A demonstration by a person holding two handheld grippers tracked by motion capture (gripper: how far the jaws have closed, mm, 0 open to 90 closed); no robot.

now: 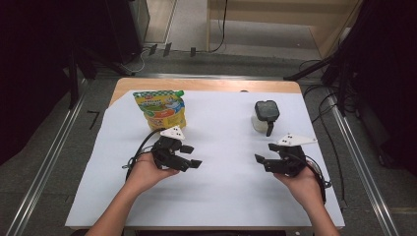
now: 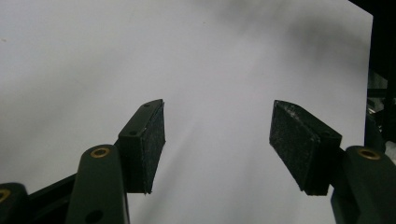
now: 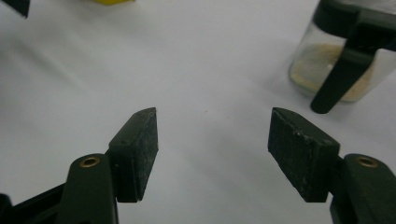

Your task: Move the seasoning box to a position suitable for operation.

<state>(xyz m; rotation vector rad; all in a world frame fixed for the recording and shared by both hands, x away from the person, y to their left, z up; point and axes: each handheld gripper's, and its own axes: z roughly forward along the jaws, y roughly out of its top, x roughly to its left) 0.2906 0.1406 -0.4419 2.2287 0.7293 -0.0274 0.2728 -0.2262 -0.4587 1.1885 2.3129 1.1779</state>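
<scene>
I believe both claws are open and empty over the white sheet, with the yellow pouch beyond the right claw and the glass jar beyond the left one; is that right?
Not quite: the sides are swapped. In the high view the yellow pouch lies beyond the left claw, and the glass jar stands beyond the right claw. The rest holds: both claws are open and empty over the white sheet.

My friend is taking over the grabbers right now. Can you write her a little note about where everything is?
Left gripper: open, holding nothing, over the white sheet.
Right gripper: open, holding nothing, also over the sheet.
Yellow pouch: lies at the far left of the sheet, just beyond the left gripper.
Clear jar with a black lid: stands at the far right, beyond the right gripper, some pale powder inside.
Done: nothing picked up.
Left: probably take hold of the pouch and the jar.
</scene>
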